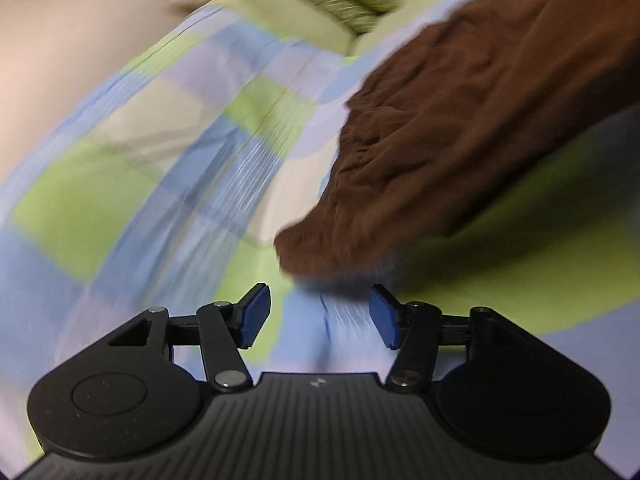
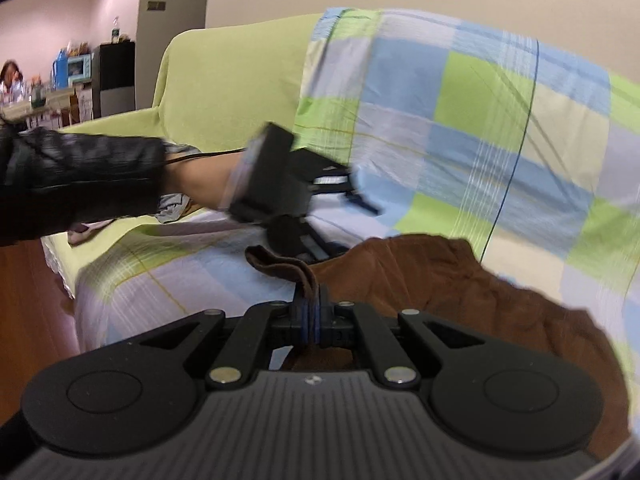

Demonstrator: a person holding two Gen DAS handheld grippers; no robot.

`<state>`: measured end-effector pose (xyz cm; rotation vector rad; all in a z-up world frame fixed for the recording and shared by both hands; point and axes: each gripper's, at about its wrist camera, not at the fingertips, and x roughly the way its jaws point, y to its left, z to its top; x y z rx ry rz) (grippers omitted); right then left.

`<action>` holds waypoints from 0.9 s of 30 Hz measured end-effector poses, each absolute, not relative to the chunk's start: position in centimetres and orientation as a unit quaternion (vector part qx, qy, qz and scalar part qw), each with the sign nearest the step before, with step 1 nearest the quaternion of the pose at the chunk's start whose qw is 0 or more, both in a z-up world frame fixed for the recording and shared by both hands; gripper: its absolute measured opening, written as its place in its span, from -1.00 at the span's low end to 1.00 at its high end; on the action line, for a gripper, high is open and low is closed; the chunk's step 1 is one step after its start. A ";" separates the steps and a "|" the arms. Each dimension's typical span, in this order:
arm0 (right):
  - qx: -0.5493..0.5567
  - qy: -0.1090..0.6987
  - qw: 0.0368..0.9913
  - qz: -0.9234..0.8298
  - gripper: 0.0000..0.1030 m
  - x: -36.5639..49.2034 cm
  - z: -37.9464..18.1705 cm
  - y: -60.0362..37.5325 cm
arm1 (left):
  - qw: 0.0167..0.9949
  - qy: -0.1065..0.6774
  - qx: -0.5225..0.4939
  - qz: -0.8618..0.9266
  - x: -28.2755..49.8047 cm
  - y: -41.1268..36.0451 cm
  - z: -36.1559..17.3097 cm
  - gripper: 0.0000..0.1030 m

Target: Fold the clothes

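A brown garment (image 1: 460,128) lies rumpled on a sofa under a checked blue, green and white sheet (image 1: 168,168). In the left wrist view my left gripper (image 1: 318,314) is open, its blue pads (image 1: 256,312) apart just short of the garment's near corner, nothing between them. In the right wrist view my right gripper (image 2: 310,320) is shut on a strip of the brown garment (image 2: 460,280), which rises from between the pads and curls left. The left gripper (image 2: 352,196), blurred and held by a hand with a black sleeve (image 2: 80,184), hovers beyond it over the sheet.
The sofa's light green back (image 2: 232,64) rises behind the checked sheet (image 2: 480,120). A green striped cloth (image 1: 352,0) lies bunched at the far end. Wooden floor (image 2: 28,320) shows at the left. A room with a dark cabinet (image 2: 114,80) and a seated person lies far left.
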<state>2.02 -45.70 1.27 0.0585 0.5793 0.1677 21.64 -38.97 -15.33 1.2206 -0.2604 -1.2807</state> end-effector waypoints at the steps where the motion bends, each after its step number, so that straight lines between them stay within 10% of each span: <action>1: 0.038 0.286 0.954 0.083 -0.98 1.9 0.9 -46.1 | 0.614 -0.119 0.541 -0.562 21.7 -39.4 -15.5 -0.06; 3: 0.058 0.287 0.952 0.085 -0.98 1.8 0.0 -47.1 | 0.570 -0.123 0.575 -0.574 21.6 -40.7 -15.7 -0.81; 16: 0.241 0.151 0.958 -0.027 -0.98 -11.3 2.6 -56.3 | 0.577 -0.096 0.572 -0.576 12.5 -52.7 -2.6 -0.89; 27: 0.388 0.166 0.888 -0.184 -0.97 -21.4 -7.4 -66.0 | 0.486 -0.044 0.634 -0.600 6.0 -71.0 -13.3 -0.89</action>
